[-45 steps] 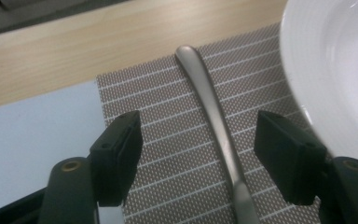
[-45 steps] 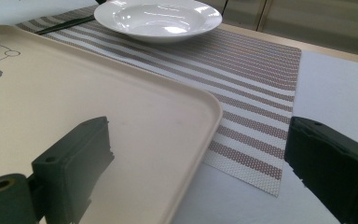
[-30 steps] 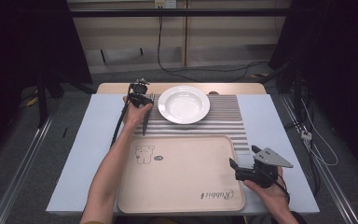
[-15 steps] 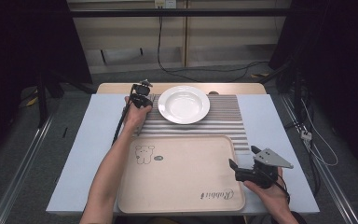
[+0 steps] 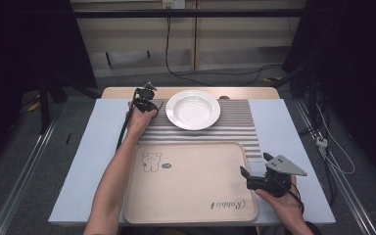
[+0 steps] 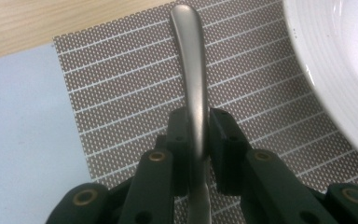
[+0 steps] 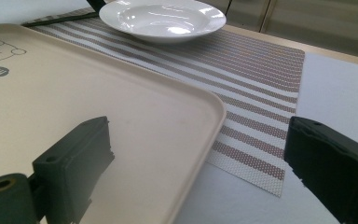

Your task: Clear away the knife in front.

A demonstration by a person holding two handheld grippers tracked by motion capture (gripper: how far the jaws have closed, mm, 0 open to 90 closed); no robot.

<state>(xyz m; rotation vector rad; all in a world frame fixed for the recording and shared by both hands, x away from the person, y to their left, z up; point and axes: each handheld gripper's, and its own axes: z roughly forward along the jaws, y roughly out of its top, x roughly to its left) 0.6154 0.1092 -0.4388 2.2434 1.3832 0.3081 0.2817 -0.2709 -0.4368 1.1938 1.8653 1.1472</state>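
From above, the left gripper [image 5: 146,95] sits on the striped placemat [image 5: 235,122], just left of the white plate [image 5: 193,109]; what it holds is too small to make out here. The right gripper [image 5: 248,177] hovers at the beige tray's [image 5: 191,181] right edge.

In the left gripper view, the jaws have just closed and pinch a metal handle [image 6: 193,70], probably cutlery; its far end is cut off below.

In the right gripper view, the jaws stand spread wide, the tray's corner between them, untouched.
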